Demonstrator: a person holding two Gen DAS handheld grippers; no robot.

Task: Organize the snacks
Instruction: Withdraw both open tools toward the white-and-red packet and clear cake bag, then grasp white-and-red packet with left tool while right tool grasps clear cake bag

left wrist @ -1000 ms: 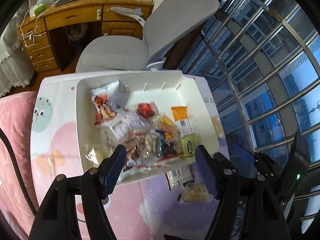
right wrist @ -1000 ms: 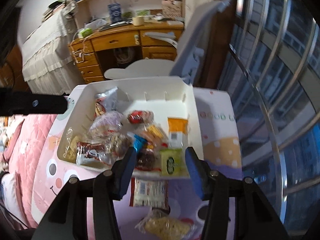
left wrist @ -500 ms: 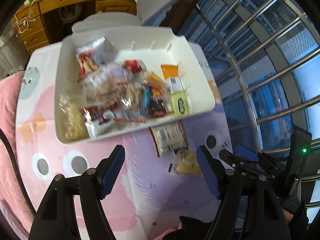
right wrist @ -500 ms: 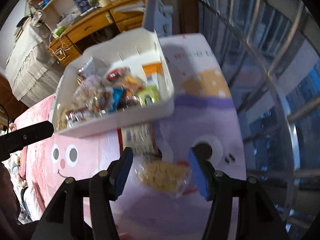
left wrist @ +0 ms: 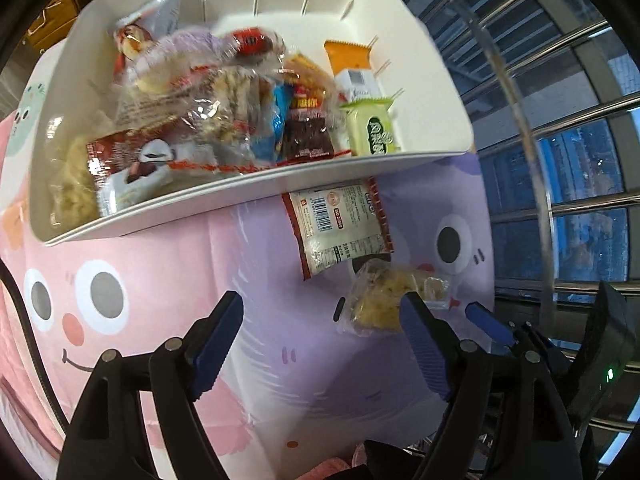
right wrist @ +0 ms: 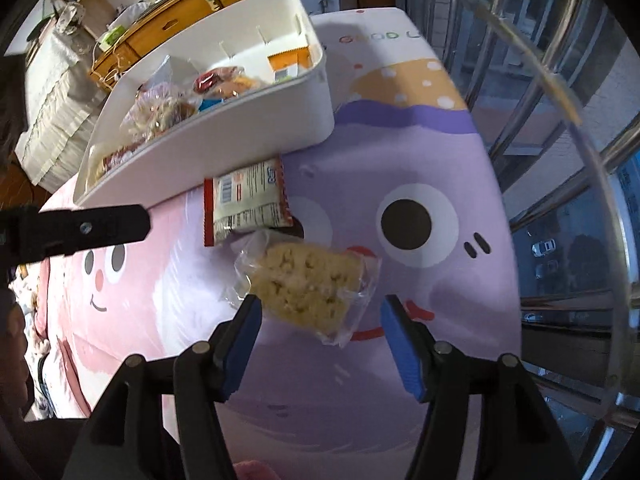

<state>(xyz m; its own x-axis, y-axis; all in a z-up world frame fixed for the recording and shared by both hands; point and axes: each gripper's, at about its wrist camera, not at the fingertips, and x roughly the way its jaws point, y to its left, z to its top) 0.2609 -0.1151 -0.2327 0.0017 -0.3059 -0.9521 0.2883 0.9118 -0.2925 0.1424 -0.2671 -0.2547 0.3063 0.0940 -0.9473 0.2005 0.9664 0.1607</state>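
Note:
A white bin (left wrist: pixel 256 184) full of several wrapped snacks stands on the cartoon-print table; it also shows in the right wrist view (right wrist: pixel 256 136). In front of it lie a red-edged white packet (left wrist: pixel 340 228) (right wrist: pixel 248 200) and a clear bag of yellow puffed snack (left wrist: pixel 380 300) (right wrist: pixel 308 284). My right gripper (right wrist: pixel 320 320) is open, low over the table, its fingers on either side of the near end of the yellow bag. My left gripper (left wrist: pixel 320 320) is open and empty above the table, left of the yellow bag.
The table cover (left wrist: pixel 200 272) is pink and purple with cartoon faces. Metal window bars (right wrist: pixel 560 120) run along the right edge. A wooden desk (right wrist: pixel 168 20) and a grey chair stand behind the bin. The left gripper's finger (right wrist: pixel 80 228) crosses the right wrist view.
Both grippers have pulled back from over the bin and dropped toward the table. The right gripper now straddles the yellow bag. Both stay open.

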